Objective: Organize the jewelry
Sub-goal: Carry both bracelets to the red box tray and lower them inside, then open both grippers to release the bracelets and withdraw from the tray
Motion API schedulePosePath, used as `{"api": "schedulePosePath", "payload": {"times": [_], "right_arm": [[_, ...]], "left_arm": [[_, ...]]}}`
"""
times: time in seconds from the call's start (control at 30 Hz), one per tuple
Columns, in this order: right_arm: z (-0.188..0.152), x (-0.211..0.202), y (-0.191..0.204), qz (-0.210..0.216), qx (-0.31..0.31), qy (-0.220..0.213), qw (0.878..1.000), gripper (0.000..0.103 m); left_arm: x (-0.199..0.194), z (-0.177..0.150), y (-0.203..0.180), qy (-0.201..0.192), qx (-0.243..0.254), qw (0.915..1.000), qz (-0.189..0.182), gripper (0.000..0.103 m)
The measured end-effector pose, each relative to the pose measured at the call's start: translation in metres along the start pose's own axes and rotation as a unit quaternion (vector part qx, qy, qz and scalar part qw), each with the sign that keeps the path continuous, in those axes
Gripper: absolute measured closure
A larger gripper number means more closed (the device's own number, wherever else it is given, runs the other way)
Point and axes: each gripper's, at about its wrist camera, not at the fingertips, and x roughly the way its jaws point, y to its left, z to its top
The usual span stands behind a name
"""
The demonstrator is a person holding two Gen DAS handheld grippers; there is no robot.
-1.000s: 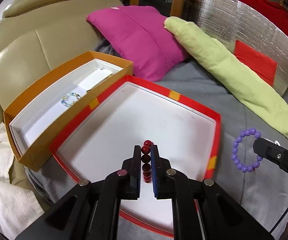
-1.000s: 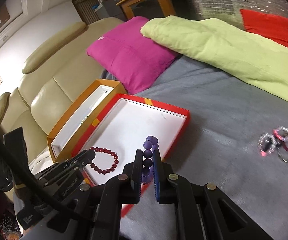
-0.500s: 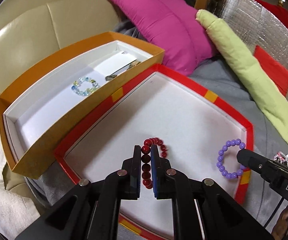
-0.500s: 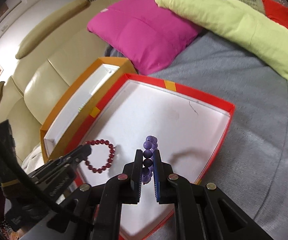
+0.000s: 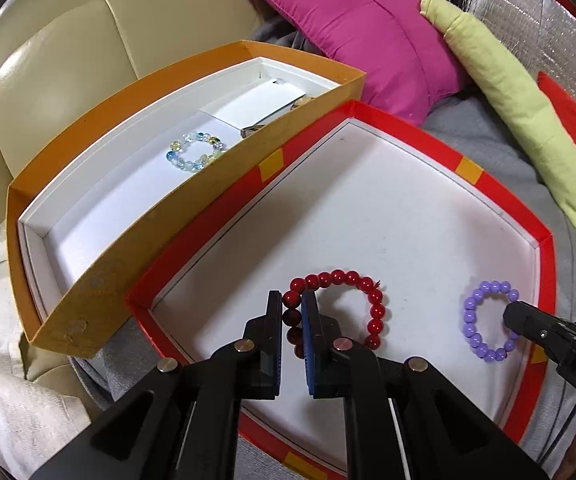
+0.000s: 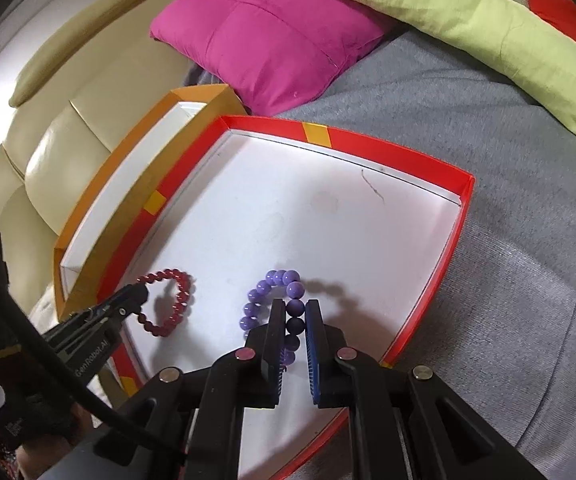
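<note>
The left claw pinches the red bead bracelet, which lies in the red box. Beside it, the right claw pinches the purple bead bracelet, low in that same box.

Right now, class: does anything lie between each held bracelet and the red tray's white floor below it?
Nothing visible does. The red bracelet and the purple bracelet hang over bare floor of the red tray, apart from each other.
</note>
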Motion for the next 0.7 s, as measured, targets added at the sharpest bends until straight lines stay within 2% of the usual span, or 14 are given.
{"api": "schedulePosePath", "payload": {"times": [0.27,0.33,0.37,0.43,0.47,0.5,0.53,0.6,0.67,0.7], "right_arm": [[0.001,-0.006,-0.002,-0.021,-0.002,-0.004,1.000,0.091],[0.000,-0.011,-0.002,-0.015,0.000,-0.007,1.000,0.090],[0.000,-0.014,-0.003,-0.014,0.002,-0.010,1.000,0.088],[-0.002,-0.021,-0.005,-0.010,0.007,-0.018,1.000,0.083],[-0.003,-0.026,-0.007,-0.007,0.011,-0.024,1.000,0.078],[-0.004,-0.029,-0.007,-0.006,0.013,-0.027,1.000,0.074],[-0.007,-0.034,-0.009,-0.003,0.014,-0.032,0.999,0.073],[-0.012,-0.046,-0.014,-0.003,0.016,-0.042,0.999,0.057],[-0.021,-0.059,-0.024,-0.005,0.026,-0.056,0.998,0.047],[-0.025,-0.065,-0.029,-0.005,0.033,-0.063,0.997,0.047]], "left_arm": [[-0.001,0.003,0.009,-0.005,-0.011,0.9992,0.038,0.093],[0.000,0.004,0.012,-0.002,-0.015,0.9990,0.042,0.091],[0.000,0.004,0.013,-0.001,-0.014,0.9991,0.040,0.088],[-0.001,0.005,0.013,-0.002,-0.013,0.9988,0.047,0.072],[-0.003,0.005,0.013,-0.005,-0.013,0.9986,0.051,0.058],[-0.006,0.004,0.013,-0.010,-0.013,0.9982,0.057,0.050],[-0.009,0.004,0.012,-0.015,-0.013,0.9978,0.063,0.048],[-0.016,0.003,0.011,-0.023,-0.015,0.9968,0.075,0.047],[-0.025,0.001,0.010,-0.033,-0.024,0.9963,0.075,0.046],[-0.031,-0.001,0.007,-0.040,-0.026,0.9962,0.073,0.046]]}}
